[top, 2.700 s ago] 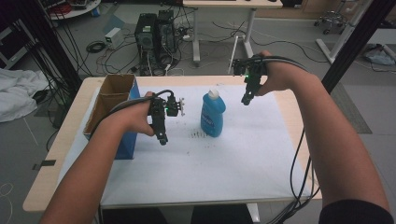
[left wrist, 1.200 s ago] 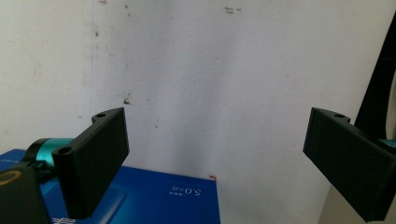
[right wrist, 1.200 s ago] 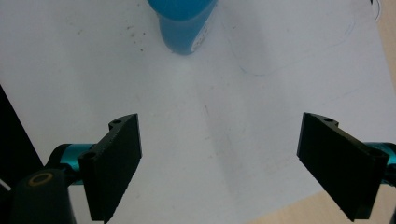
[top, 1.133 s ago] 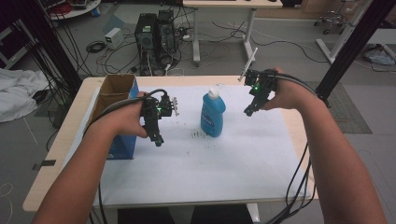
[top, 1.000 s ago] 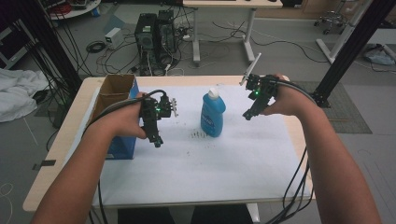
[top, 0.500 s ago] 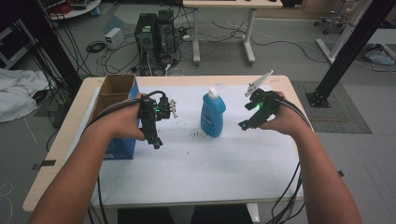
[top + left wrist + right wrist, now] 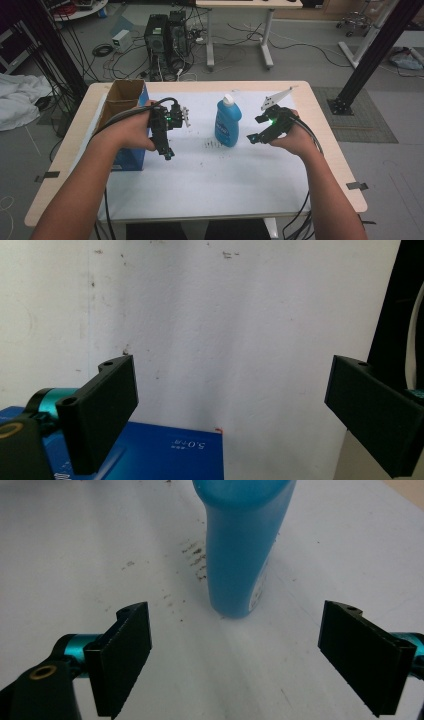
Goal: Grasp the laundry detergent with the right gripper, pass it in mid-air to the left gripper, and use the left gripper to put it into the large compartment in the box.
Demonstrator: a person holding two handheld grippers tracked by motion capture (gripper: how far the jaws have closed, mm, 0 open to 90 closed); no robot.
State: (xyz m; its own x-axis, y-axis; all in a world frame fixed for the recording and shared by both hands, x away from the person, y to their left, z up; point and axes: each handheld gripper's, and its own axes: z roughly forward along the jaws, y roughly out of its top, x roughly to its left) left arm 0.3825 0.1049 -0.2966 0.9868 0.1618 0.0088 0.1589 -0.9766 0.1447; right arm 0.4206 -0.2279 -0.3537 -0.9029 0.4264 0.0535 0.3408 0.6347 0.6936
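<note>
A blue bottle (image 7: pixel 227 122) with a white cap stands upright near the middle of the white-covered table (image 7: pixel 210 175). My right gripper (image 7: pixel 253 137) hovers just to its right, jaws wide open and aimed at the bottle. In the right gripper view the blue bottle (image 7: pixel 245 545) stands ahead of the open gripper (image 7: pixel 250 655), a little beyond the jaw tips, untouched. My left gripper (image 7: pixel 167 152) is held left of the bottle, pointing down at the table, open with nothing between its jaws; the left gripper view shows the same open gripper (image 7: pixel 230 405).
An open cardboard box (image 7: pixel 122 102) with a blue side (image 7: pixel 150 455) stands at the table's left, next to my left hand. Small dark specks (image 7: pixel 212 145) mark the cover by the bottle's base. Beyond the table are computer towers (image 7: pixel 162 30), cables and a desk frame.
My right gripper has come down and leftward from above the table's far right edge to a spot level with the bottle's base. The left gripper has barely moved. The bottle stays put.
</note>
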